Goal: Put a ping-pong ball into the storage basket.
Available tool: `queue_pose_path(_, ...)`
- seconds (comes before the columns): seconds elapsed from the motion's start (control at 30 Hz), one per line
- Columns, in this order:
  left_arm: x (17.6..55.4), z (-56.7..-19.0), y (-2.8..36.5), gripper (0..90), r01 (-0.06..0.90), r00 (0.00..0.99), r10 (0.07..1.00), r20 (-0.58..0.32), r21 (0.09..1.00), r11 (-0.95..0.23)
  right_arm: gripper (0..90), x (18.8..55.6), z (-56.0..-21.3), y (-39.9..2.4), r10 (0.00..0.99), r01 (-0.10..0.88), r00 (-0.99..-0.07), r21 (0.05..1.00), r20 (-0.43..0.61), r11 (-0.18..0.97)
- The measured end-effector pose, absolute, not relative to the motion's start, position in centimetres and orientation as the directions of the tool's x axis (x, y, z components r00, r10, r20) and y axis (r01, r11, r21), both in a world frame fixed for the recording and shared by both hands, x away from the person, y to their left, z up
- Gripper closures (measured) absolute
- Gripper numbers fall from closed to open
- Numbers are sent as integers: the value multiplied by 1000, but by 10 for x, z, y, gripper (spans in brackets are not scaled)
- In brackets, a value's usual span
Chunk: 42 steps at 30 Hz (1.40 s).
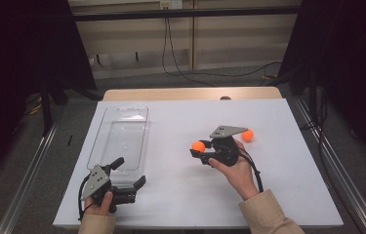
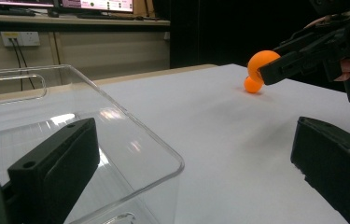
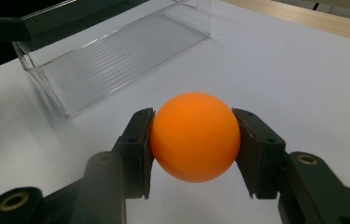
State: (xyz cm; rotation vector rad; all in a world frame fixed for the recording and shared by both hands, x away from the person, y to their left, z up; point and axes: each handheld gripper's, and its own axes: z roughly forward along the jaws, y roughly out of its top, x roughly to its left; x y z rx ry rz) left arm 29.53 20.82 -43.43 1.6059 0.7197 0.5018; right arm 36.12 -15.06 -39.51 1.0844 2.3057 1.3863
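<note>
We see the right gripper with its jaws clenched on an orange ball, lifted above the white table. A second ball lies behind those jaws. The left gripper rests with jaws spread wide beside the clear tray (no legible lettering anywhere).

A smooth, matt orange ball sits between my matt black plastic jaws; nearby, a glossy clear plastic tray on the matt white bench.
</note>
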Motion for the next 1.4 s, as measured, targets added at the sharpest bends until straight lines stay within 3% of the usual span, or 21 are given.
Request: queue_pose_path(1.4, 295, -434, 207, 10, 165, 720, 690, -80, 984, -59, 511, 366, -392, -133, 680, 460, -713, 846, 172, 269)
